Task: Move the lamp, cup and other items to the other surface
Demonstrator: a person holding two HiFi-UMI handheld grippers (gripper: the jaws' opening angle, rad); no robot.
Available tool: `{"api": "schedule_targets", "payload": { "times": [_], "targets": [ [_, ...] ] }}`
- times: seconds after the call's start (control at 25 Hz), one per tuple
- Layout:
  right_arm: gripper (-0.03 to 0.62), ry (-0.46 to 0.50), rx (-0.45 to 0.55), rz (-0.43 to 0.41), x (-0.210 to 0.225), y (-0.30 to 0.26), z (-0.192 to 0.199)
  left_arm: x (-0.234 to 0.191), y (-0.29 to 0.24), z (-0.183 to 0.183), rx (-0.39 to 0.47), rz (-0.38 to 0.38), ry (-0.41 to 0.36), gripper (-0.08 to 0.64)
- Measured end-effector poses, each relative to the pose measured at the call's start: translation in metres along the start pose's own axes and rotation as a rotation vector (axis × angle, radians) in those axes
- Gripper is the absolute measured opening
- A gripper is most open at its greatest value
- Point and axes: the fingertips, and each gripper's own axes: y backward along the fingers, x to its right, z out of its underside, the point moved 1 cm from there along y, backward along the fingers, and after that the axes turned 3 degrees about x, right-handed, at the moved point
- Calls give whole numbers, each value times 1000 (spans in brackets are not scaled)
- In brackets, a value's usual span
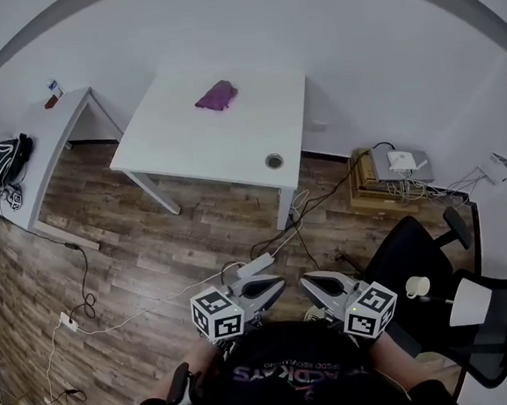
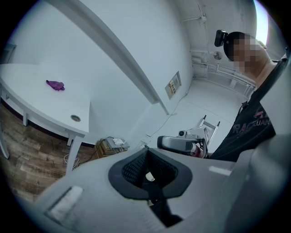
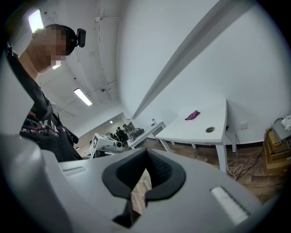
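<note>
Lamp (image 1: 469, 302) (head view only) beside cup (image 1: 417, 287).

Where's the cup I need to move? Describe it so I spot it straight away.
Start at the black office chair in the head view's lower right, beside the person. On it sits the small white cup, just left of the white lamp shade. The cup is the smaller, rounded one; the shade is bigger with straight, tapering sides.
</note>
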Motion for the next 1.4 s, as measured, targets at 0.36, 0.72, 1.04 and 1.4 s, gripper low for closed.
{"api": "schedule_targets", "payload": {
  "times": [0.36, 0.72, 1.04, 1.4],
  "targets": [
    [5, -11, -4, 0, 4, 5, 2, 3, -7, 4, -20, 7, 6, -2],
    [5, -12, -9, 0, 6, 5, 1, 4, -9, 5, -23, 7, 11, -2],
    [5, -10, -11, -9, 6, 5, 0, 3, -10, 6, -22, 0, 14, -2],
    [5, -18, -17, -11, 12, 2, 3, 0, -12, 7, -33, -4, 18, -2]
  ]
}}
